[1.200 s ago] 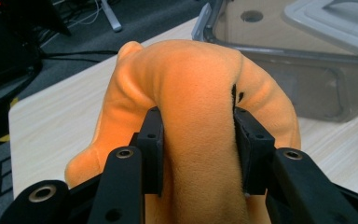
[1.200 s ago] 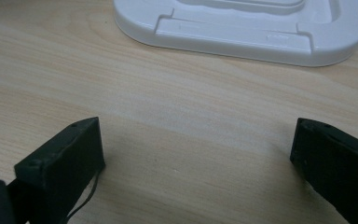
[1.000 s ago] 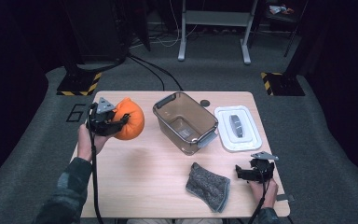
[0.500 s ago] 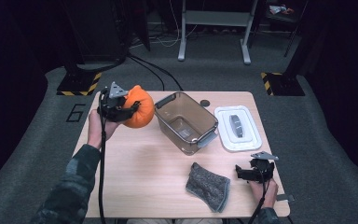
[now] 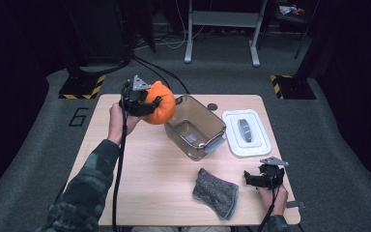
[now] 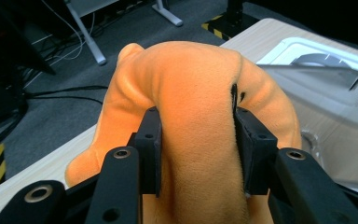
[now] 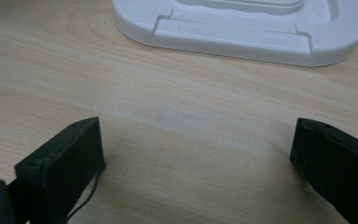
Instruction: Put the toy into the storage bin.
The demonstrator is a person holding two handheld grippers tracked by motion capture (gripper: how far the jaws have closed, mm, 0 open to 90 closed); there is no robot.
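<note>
In the high view the left tool [image 5: 147, 102] sits in the upper left part of the frame, raised over the far left area of the bench [image 5: 140, 183], and it is clenched on an orange plush pumpkin [image 5: 160, 104]. The pumpkin hangs at the left rim of the clear plastic tub [image 5: 195, 128], partly overlapping that rim as seen from above; whether it touches the tub cannot be told. In the left gripper view the two black jaws press deep into the pumpkin [image 6: 191, 107], squeezing a fold of the soft orange fabric between them, with the tub [image 6: 335, 121] to the right of the frame and the grey floor beyond the bench edge at the upper left.

The right tool [image 5: 263, 178] rests low at the lower right of the high view, near the front edge of the bench, held in the person's hand. In the right gripper view its jaws stand wide apart and released, with bare wood between them [image 7: 196, 149], and the white lid [image 7: 242, 28] lies along the top of the frame.

In the high view the white lid [image 5: 246, 133] lies just right of the tub, and a grey cloth [image 5: 216, 193] lies on the bench left of the right tool, near the front edge.
</note>
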